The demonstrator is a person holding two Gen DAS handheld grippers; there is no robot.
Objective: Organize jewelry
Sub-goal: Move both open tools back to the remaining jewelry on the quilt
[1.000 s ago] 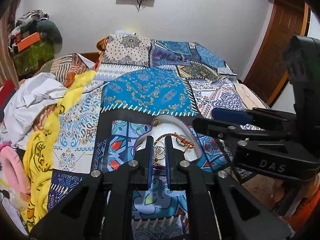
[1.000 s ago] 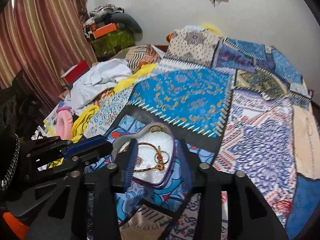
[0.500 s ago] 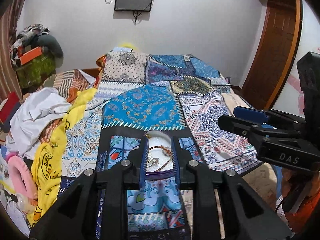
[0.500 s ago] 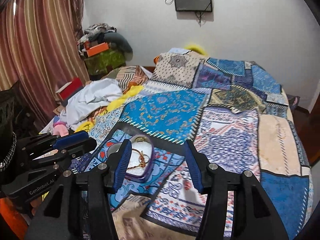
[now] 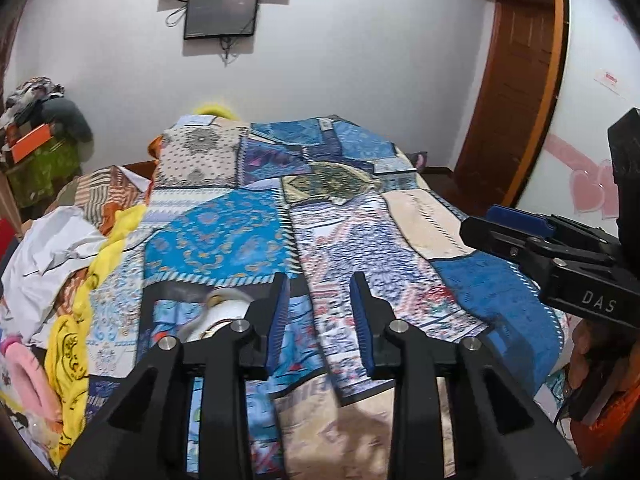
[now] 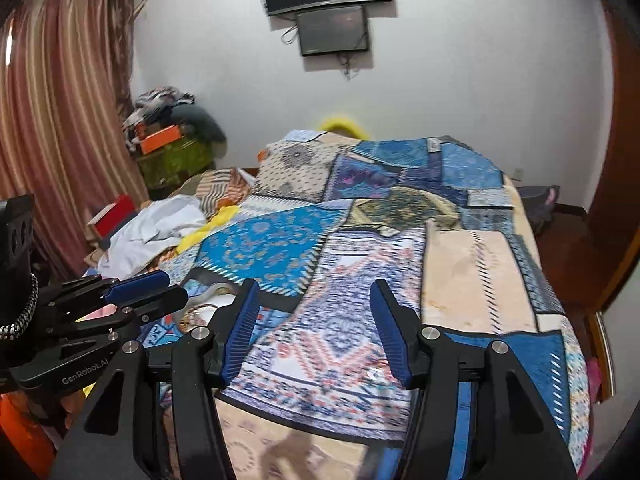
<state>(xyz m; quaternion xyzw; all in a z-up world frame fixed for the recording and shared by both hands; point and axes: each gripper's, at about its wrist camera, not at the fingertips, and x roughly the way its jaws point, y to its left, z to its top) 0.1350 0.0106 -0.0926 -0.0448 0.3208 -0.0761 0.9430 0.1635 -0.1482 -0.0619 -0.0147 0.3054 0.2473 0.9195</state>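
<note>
Bed (image 5: 420,216) filling most of both views, covered by a patchwork blanket (image 6: 400,280) of blue, cream and red-patterned squares. Striped curtain (image 6: 60,112) hanging at the far left in the right wrist view; wooden door (image 5: 516,92) at the right in the left wrist view. Dark screen (image 6: 332,30) mounted on the white wall above the head of the bed. Heap of white and yellow clothes (image 5: 60,256) piled along the left edge of the bed, with a pink item just below it. Left gripper (image 5: 320,316) hovering over the near part of the blanket, jaws parted with only cloth showing between the blue pads, gripping nothing. Right gripper (image 6: 316,328) likewise spread wide above the blanket, nothing between its jaws; seen from the left wrist camera as a black arm entering from the right side. Jewelry tray (image 5: 218,312), white and rimmed, lying on the blanket just left of the left gripper's left finger, partly hidden behind it; shape not fully readable. Gold-coloured jewelry (image 6: 196,316) resting inside that tray, glimpsed between the two grippers in the right wrist view, blurred and too small to tell piece from piece.
</note>
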